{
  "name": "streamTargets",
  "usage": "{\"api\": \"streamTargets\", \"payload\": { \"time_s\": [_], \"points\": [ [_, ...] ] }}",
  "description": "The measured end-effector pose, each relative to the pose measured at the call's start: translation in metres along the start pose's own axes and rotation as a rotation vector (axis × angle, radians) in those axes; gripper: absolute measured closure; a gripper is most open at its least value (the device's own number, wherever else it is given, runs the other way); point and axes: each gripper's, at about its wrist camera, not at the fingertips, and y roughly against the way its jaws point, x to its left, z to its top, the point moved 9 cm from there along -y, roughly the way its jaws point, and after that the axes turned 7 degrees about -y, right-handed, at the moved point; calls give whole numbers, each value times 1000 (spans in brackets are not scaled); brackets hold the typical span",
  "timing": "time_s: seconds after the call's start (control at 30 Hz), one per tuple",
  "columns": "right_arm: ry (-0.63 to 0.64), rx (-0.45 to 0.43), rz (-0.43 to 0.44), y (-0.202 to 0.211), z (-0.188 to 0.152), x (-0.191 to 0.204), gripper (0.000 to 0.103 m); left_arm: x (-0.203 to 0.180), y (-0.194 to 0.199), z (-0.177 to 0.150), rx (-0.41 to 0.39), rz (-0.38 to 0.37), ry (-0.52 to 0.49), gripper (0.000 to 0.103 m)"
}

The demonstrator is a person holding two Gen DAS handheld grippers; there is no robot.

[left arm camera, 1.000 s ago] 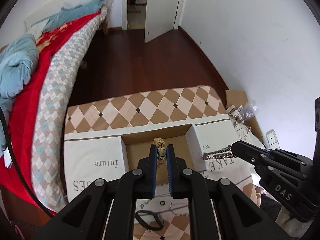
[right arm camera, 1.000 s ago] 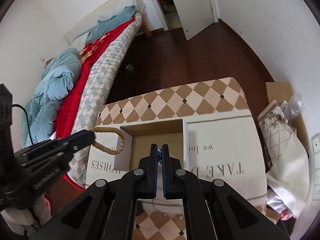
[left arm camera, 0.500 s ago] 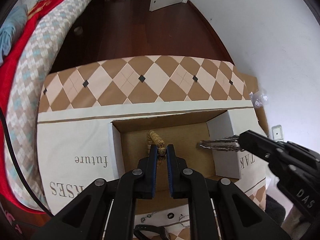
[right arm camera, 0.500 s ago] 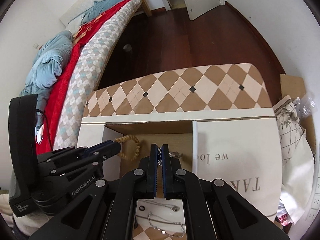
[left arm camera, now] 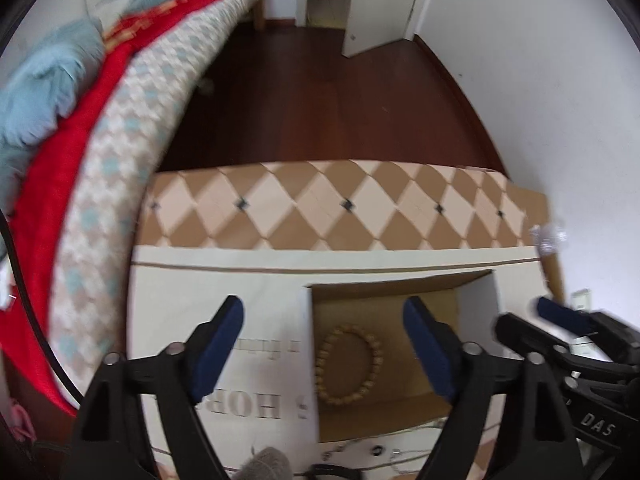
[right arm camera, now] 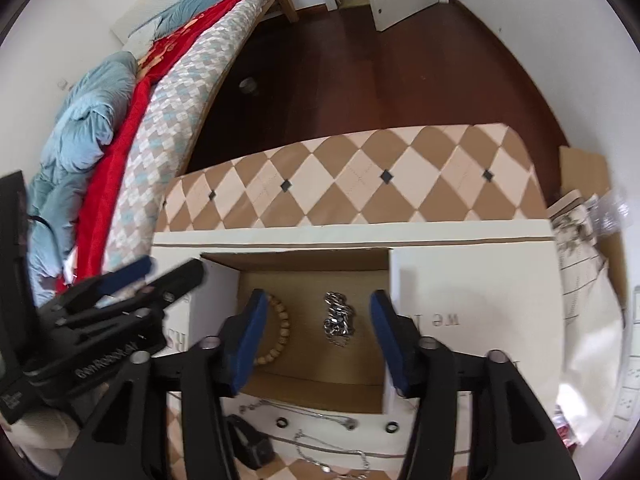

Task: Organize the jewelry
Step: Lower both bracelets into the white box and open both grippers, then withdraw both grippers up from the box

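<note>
Lying flat in the open cardboard box, the wooden bead bracelet and the silver chain bracelet rest side by side, apart. Both the left hand-held gripper and the right hand-held gripper hover wide open, holding nothing.

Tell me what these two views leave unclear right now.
- Beaded bracelet, right wrist view: near half hidden behind the right gripper finger.
- Silver chain: absent from the left wrist view, likely behind the left gripper finger.
- Rings and necklaces below the box: too small and partly blocked.
</note>
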Motion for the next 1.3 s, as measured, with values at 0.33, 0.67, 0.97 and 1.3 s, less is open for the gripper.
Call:
{"api": "streamTargets", "payload": {
  "time_s": [0.33,0.67,0.97,1.3],
  "points": [
    [79,-75,-248,1,-39,-20,0,21,17,-36,-84,193,-52,1],
    [59,-106,-235,17,-66,-16,0,19,38,-63,-92,204,-29,1],
    [48,-191,-228,66,-82,-8,0,12,88,-79,-162,194,-17,1],
    [58,-313,-215,136,-107,3,0,-2,152,-103,-251,176,-22,1]
  ]
}}
